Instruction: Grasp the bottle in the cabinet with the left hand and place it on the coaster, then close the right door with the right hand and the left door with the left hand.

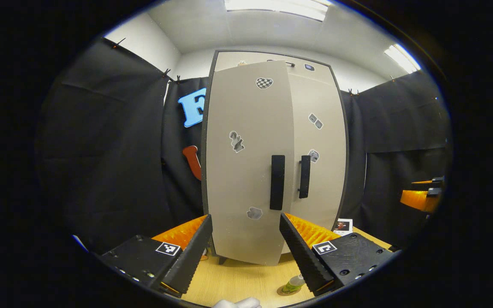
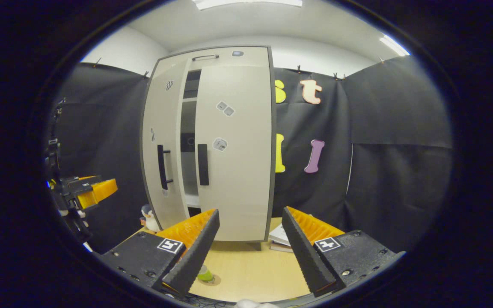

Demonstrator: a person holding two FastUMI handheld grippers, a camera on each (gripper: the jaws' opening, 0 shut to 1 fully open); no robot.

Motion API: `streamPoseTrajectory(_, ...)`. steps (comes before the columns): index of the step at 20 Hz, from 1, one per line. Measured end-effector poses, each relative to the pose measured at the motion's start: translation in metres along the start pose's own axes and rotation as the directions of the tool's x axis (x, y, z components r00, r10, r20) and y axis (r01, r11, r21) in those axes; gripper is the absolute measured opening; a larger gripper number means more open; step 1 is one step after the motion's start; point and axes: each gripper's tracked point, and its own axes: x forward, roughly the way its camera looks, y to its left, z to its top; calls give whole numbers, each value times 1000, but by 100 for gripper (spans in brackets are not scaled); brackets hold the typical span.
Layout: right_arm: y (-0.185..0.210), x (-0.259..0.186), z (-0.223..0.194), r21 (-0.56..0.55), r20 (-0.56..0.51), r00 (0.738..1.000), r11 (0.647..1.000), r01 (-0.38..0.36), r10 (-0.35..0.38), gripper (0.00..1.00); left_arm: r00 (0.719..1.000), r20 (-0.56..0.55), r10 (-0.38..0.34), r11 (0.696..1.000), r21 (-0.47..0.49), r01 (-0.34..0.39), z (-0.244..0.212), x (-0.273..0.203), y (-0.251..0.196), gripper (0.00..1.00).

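- We see the bottle (image 2: 204, 273) at the lower centre of the right gripper view: small, pale green and translucent, standing on a round brownish coaster (image 2: 212, 280) on the light wooden table (image 2: 246, 273).
- In the left gripper view the same bottle (image 1: 293, 284) sits at the bottom of the frame, right of centre, partly hidden behind a finger.
- The cabinet (image 2: 212, 141) fills the middle of both views: beige with a dark frame, stickers on its fronts.
- Its right door (image 2: 233, 149) lies flush with the frame; its left door (image 2: 161, 145) stands ajar, and we can see dark shelves through the gap between them.
- Each door carries a black vertical handle (image 2: 203, 164).
- The left gripper (image 1: 245, 252) has its fingers wide apart, holding nothing, pointed at the left door (image 1: 250, 162).
- The right gripper (image 2: 250, 256) is likewise spread wide and empty, touching nothing.
- At the left edge of the right gripper view we see the other gripper's orange body.
- A small penguin figure (image 2: 148, 217) stands on the table by the cabinet's lower left corner.
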Motion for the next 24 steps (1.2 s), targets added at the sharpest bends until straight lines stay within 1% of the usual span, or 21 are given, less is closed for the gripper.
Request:
streamPoseTrajectory(3, -6, -9, -1, 12, 1, 1000, 999, -30, 30, 94, 1000, -12, 22, 1000, -5, -22, -4, -19, -13, 96)
streamPoseTrajectory(4, -10, -14, 0, 17, 5, 999, 999, -38, 38, 97, 999, -7, 35, 999, -3, -35, -1, -27, -17, 96)
streamPoseTrajectory(9, -26, -45, 5, 30, 15, 997, 997, -76, 76, 97, 995, -1, 97, 994, 44, -97, 7, -76, -35, 96)
streamPoseTrajectory(10, -29, -53, 5, 25, 19, 996, 996, -82, 81, 97, 994, -1, 108, 993, 45, -108, 8, -85, -37, 96)
streamPoseTrajectory(11, -32, -59, 5, 17, 21, 996, 996, -87, 87, 94, 993, 0, 118, 992, 41, -118, 9, -93, -41, 96)
streamPoseTrajectory(12, -35, -66, 4, 11, 27, 995, 996, -92, 91, 97, 992, -4, 128, 991, 34, -128, 8, -101, -43, 96)
streamPoseTrajectory(13, -37, -70, 4, 10, 28, 995, 995, -99, 99, 94, 991, -12, 137, 990, 27, -136, 6, -108, -45, 96)
streamPoseTrajectory(14, -39, -74, 2, 13, 26, 994, 994, -109, 108, 96, 990, -14, 142, 990, 22, -141, 5, -115, -48, 96)
streamPoseTrajectory(15, -40, -78, 1, 18, 25, 993, 993, -116, 116, 94, 989, -16, 149, 989, 23, -149, 5, -120, -49, 96)
streamPoseTrajectory(16, -42, -82, 0, 22, 23, 992, 992, -124, 123, 97, 987, -16, 157, 987, 29, -156, 6, -125, -50, 96)
streamPoseTrajectory(24, -50, -93, 3, 18, 26, 989, 989, -144, 144, 97, 985, -12, 172, 985, 19, -172, 9, -140, -63, 96)
